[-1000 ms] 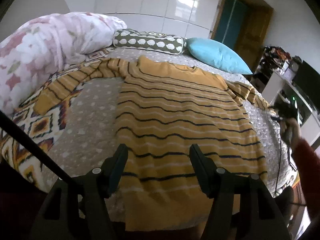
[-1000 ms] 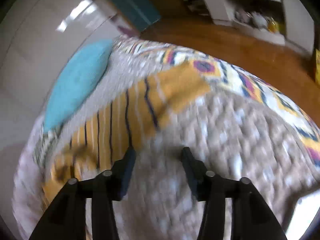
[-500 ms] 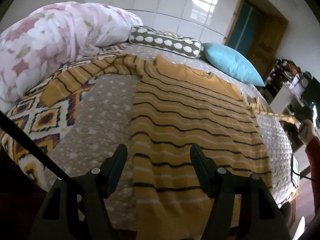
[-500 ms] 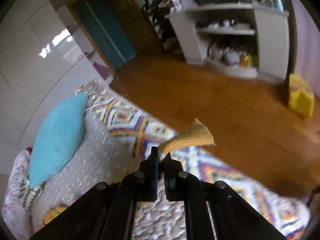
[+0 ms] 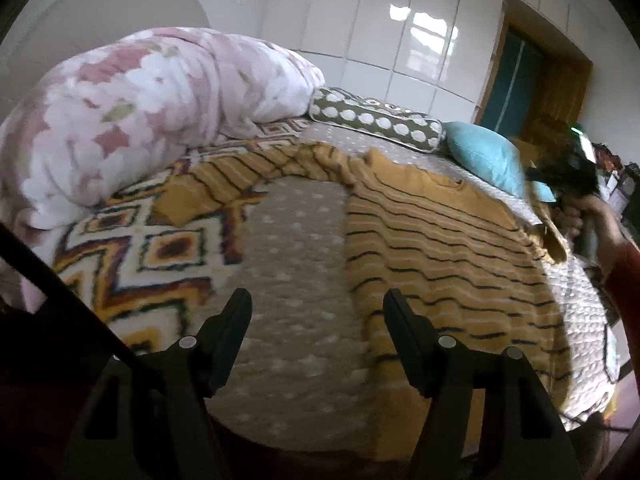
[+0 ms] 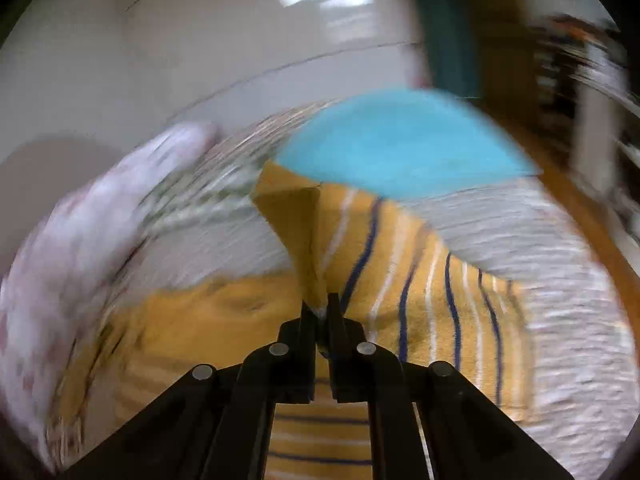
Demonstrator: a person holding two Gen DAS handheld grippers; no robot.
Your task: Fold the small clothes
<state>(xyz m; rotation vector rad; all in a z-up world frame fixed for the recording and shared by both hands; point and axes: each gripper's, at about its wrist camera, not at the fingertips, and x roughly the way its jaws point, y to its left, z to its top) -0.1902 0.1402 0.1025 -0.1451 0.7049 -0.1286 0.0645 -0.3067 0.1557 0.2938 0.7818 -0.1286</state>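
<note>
Right wrist view: fingers (image 6: 323, 312) pinch the mustard striped sweater's (image 5: 440, 256) lifted cuff; left fingers (image 5: 316, 316) spread.

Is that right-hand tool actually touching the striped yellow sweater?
Touching. In the right wrist view the right tool is pinched shut on the yellow sweater's sleeve cuff, with fabric rising from between its fingers.

Your left hand-held gripper (image 5: 316, 312) hovers with jaws wide apart over the bed (image 5: 296, 248), near the striped yellow sweater (image 5: 440, 256); far right, your right hand (image 5: 580, 216) lifts its sleeve (image 5: 554, 236).
</note>
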